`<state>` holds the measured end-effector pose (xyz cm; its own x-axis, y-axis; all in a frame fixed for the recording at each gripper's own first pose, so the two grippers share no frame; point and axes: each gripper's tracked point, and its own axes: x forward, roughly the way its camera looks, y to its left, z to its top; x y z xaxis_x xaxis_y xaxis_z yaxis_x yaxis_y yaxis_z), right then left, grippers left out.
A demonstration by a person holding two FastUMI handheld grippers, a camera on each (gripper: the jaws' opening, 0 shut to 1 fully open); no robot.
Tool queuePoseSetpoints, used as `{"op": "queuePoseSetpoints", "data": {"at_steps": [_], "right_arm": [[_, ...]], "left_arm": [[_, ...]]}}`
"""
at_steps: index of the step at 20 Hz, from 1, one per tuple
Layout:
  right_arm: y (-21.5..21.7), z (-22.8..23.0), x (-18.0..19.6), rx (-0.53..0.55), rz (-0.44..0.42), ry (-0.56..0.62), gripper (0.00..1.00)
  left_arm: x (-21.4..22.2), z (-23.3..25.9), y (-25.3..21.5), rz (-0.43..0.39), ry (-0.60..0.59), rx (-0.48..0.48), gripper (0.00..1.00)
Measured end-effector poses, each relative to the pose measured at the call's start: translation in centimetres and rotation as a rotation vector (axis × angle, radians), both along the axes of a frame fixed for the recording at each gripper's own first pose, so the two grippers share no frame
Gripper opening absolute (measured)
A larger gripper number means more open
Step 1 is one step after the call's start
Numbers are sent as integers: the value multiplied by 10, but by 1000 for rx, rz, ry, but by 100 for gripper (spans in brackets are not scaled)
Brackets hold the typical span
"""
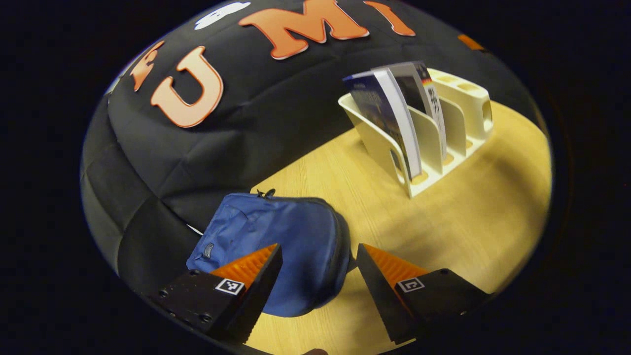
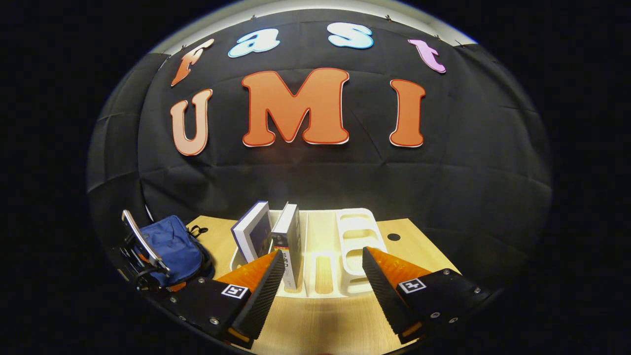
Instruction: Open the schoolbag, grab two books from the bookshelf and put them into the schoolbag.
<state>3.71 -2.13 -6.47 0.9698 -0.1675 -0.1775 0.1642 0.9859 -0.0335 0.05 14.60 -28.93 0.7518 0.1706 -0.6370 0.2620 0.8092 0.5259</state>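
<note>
The soft blue fabric schoolbag (image 1: 276, 246) lies zipped at the lower centre of the left gripper view, long axis running up-frame, right behind the left gripper (image 1: 319, 266), whose fingers stand wide apart and grip nothing, so that hand looks nearer for the opening. The right gripper (image 2: 323, 276), also spread and empty, faces the cream plastic slotted bookshelf (image 2: 355, 236) low in its view, two upright books (image 2: 271, 234) at centre-left. Everything sits on a pale wooden table (image 1: 468, 222) before the booth's black cloth wall (image 2: 320, 172).
</note>
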Motion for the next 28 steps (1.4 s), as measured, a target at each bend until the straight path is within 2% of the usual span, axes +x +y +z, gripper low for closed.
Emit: {"op": "queuePoseSetpoints", "data": {"at_steps": [3, 5, 6, 7, 8, 9, 10, 11, 12, 13, 14, 15, 16, 19, 21, 28], "right_arm": [[-1, -5, 0, -4, -24, 21, 95], [-3, -7, 1, -9, -37, 28, 95], [-3, -8, 1, -9, -39, 32, 94], [-3, -8, 1, -10, -41, 33, 95], [-3, -8, 2, -10, -42, 33, 95], [-2, -8, 2, -9, -41, 34, 95], [-1, -8, 3, -8, -39, 34, 95], [0, -7, 3, -7, -36, 33, 95], [0, -7, 3, -9, -35, 33, 95], [1, -6, 3, -9, -30, 33, 95], [2, -7, 5, -6, -25, 33, 95], [4, -7, 7, -1, -20, 36, 95], [6, -6, 10, 5, -11, 37, 95], [20, -3, 21, 15, 24, 40, 95], [35, 1, 32, 12, 60, 42, 95], [100, 11, 74, -5, 208, 101, 94]], "left_arm": [[-1, -27, 13, 20, 58, 92, 96], [4, -34, 16, 8, 52, 155, 95], [6, -32, 18, -4, 46, 193, 93], [10, -29, 20, -15, 38, 227, 84], [14, -31, 19, -26, 37, 245, 84], [13, -34, 19, -28, 55, 258, 59], [15, -33, 20, -29, 59, 280, 56], [19, -30, 22, -36, 38, 289, 47], [19, -28, 20, -38, 40, 284, 50], [19, -21, 19, -39, 29, 281, 30], [20, -18, 17, -45, 27, 264, 24], [19, -11, 18, -31, 27, 248, 5], [22, -11, 20, -20, 50, 197, 10], [25, -1, 24, 51, 109, 34, 4], [32, 14, 28, 70, 121, -45, 2], [58, 75, 49, 117, 124, -267, 0]]}}
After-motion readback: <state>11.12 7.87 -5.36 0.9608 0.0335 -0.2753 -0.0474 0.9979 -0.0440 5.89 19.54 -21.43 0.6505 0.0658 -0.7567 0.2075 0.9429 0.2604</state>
